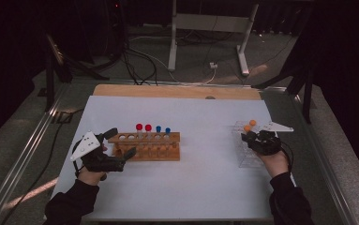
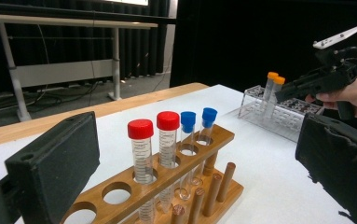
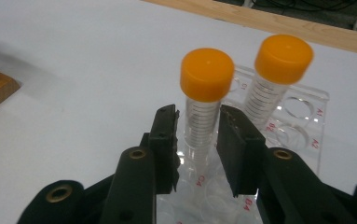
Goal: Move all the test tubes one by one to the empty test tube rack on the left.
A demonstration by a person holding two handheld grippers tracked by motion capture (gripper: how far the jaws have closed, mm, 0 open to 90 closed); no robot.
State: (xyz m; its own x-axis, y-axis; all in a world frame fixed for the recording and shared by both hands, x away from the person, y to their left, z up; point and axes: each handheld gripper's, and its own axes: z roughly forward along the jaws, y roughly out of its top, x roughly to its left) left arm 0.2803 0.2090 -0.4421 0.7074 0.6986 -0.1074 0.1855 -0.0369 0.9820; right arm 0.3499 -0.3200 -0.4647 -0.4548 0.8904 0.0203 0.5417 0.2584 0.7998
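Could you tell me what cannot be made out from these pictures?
- Right tool: its jaws flank the nearer orange-capped tube, but in the right gripper view contact is unclear, and the high view is too small to settle it.
- Clear rack: its near end is hidden behind the tool's jaws.
- Wooden rack: in the left gripper view its near end is cut off by the bottom edge.
- Tube contents: too dim.

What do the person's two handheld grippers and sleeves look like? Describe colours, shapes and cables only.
Both the left gripper and the right gripper are black, each topped by a pale three-cornered plate. Their fingers are flat black blocks on arms with brass-coloured rivets. A black cable trails from each. Both sleeves are black.
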